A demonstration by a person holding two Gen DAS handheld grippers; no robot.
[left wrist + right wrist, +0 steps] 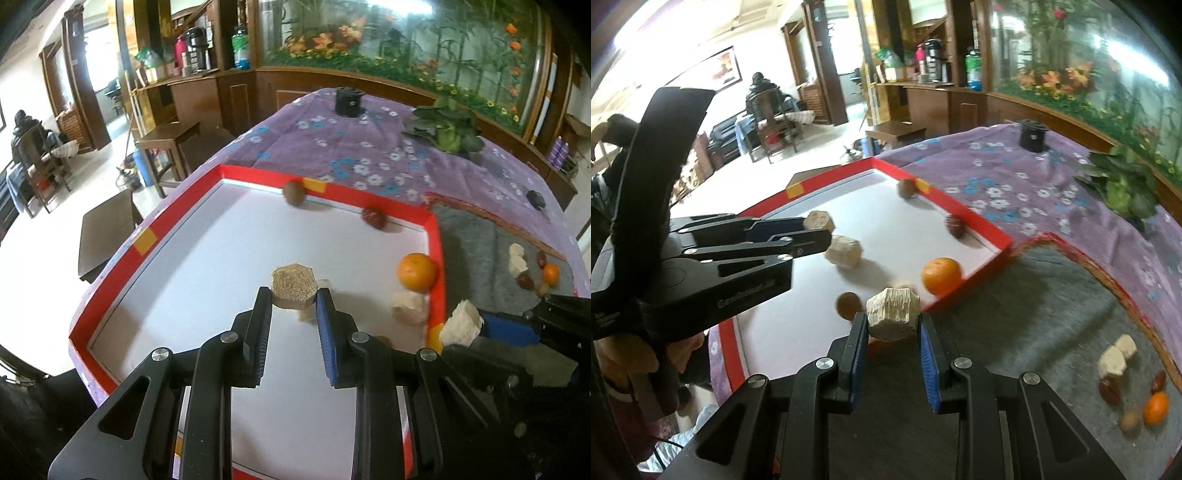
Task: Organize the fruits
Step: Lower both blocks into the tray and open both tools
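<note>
I hold both grippers over the red-rimmed white tray (pixel 146 240), which lies on the purple floral cloth (pixel 332 147).

Left: my left gripper (pixel 294 295) has its jaws drawn in tight on a tan hexagonal block (pixel 293 284), carried above the tray's white floor. Another pale block (pixel 846 251) rests on the floor just below it.

Middle, inside the tray: a brown round fruit (pixel 294 192) sits against the far rim, a dark red fruit (pixel 373 218) lies farther right along the same rim, and an orange (pixel 417 271) sits in the right corner with a pale block (pixel 408 306) beside it. A second brown fruit (pixel 848 304) lies near the tray's near edge.

Right: my right gripper (pixel 893 319) is closed on a pale faceted block (pixel 893 312), held at the tray's right edge, about over the rim.

Far right, on the grey mat (pixel 1034 314): two pale blocks (pixel 1117 354), two dark red fruits (pixel 1110 391), a small orange (pixel 1155 408) and a walnut-like nut (pixel 1129 421) are left to move.

Judgement: the task is roughly half done. Two pieces are in transit and a cluster of about six items is not yet collected. I cannot tell what sorting is intended within the tray.
</note>
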